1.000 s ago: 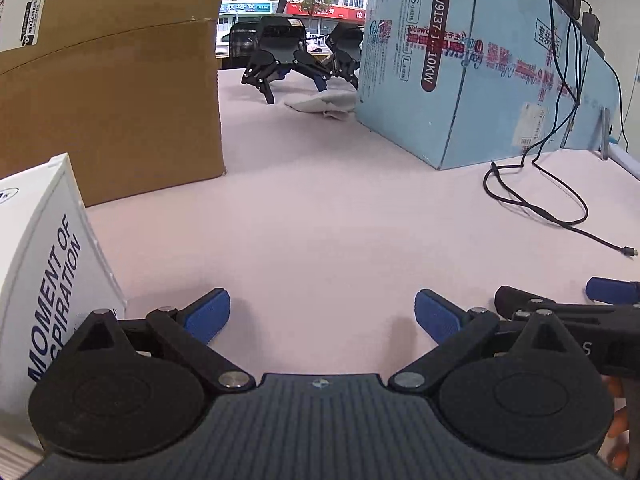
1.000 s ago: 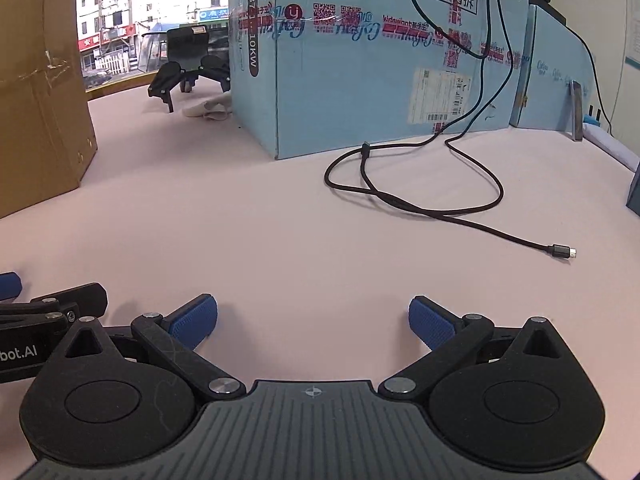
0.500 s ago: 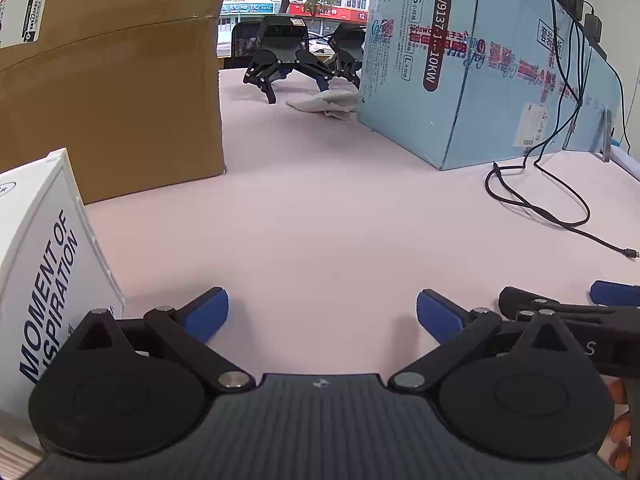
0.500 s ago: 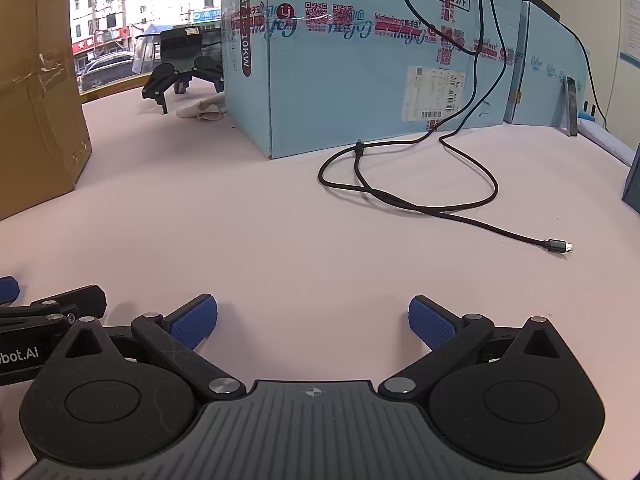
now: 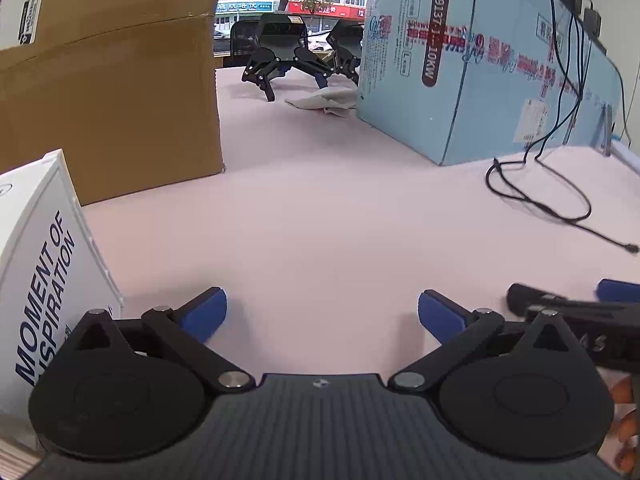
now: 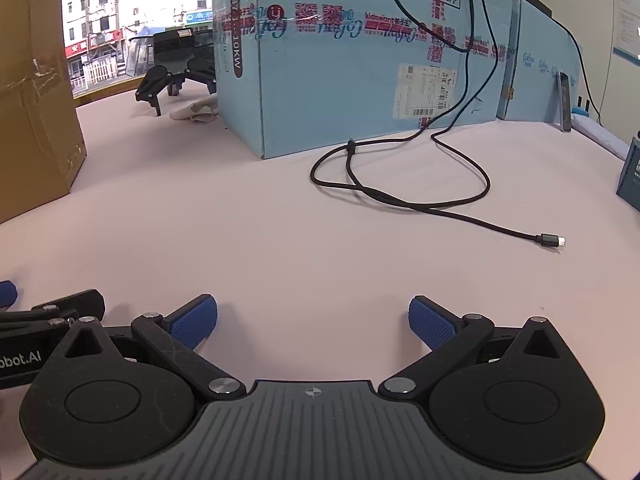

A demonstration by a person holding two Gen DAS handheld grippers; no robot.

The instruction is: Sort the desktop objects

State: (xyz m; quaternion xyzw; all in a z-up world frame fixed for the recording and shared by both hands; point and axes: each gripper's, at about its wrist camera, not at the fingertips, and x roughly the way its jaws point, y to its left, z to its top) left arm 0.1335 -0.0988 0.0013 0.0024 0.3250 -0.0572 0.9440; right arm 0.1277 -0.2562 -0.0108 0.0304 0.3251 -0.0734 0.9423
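Observation:
My left gripper [image 5: 322,312] hovers low over the pink desk [image 5: 320,220], open, with nothing between its blue pads. A white box printed "MOMENT OF INSPIRATION" [image 5: 44,280] stands just left of it. My right gripper [image 6: 313,320] is open too and holds nothing; it shows at the right edge of the left wrist view [image 5: 576,312]. A black USB cable [image 6: 400,196] loops on the desk ahead of the right gripper, its plug [image 6: 552,240] lying free. A crumpled white cloth [image 5: 324,100] lies far back beside the blue box.
A brown cardboard box [image 5: 112,92] stands at the left, a large light-blue carton [image 6: 360,60] at the back right. Two spare black grippers [image 5: 280,60] rest far back. A dark box [image 6: 632,176] is at the right edge. A hand [image 5: 628,432] shows bottom right.
Both grippers have drifted slightly; the scene has shifted a little in each view. The right gripper's view now shows more of the desk's right side. Both stay open.

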